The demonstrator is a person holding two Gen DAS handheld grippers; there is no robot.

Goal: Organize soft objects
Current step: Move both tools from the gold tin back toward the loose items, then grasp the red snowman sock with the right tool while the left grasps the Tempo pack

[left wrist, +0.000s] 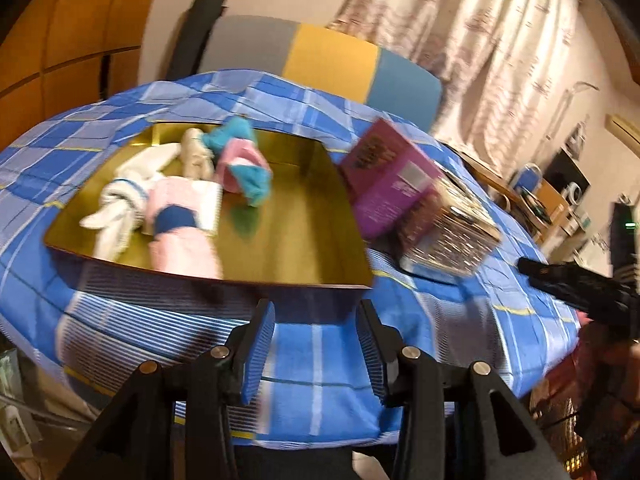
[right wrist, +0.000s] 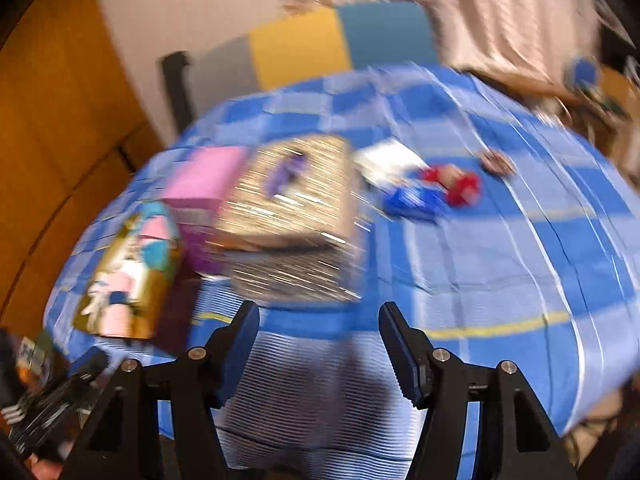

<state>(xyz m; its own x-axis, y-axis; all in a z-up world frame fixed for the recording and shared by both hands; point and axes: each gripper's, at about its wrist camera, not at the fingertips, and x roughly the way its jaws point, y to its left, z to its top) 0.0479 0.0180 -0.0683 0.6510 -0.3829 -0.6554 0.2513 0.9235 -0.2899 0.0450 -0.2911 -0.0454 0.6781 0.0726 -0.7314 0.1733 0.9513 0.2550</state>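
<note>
Both tongs hover low with jaws apart, empty: left tongs [left wrist: 316, 344] face the gold tray [left wrist: 304, 240]; right tongs [right wrist: 320, 350] face the blue checked table [right wrist: 500, 264].

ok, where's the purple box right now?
In the left wrist view the purple box sits right of centre on the blue checked cloth, between the gold tray and the glittery box.

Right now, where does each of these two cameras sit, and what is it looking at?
Left wrist: sits on the left claw, open; faces the gold tray of rolled socks; right claw's fingers show alongside.
Right wrist: sits on the right claw, open; faces the blurred glittery box.
Shared: tray, purple box, glittery box, checked cloth.
</note>
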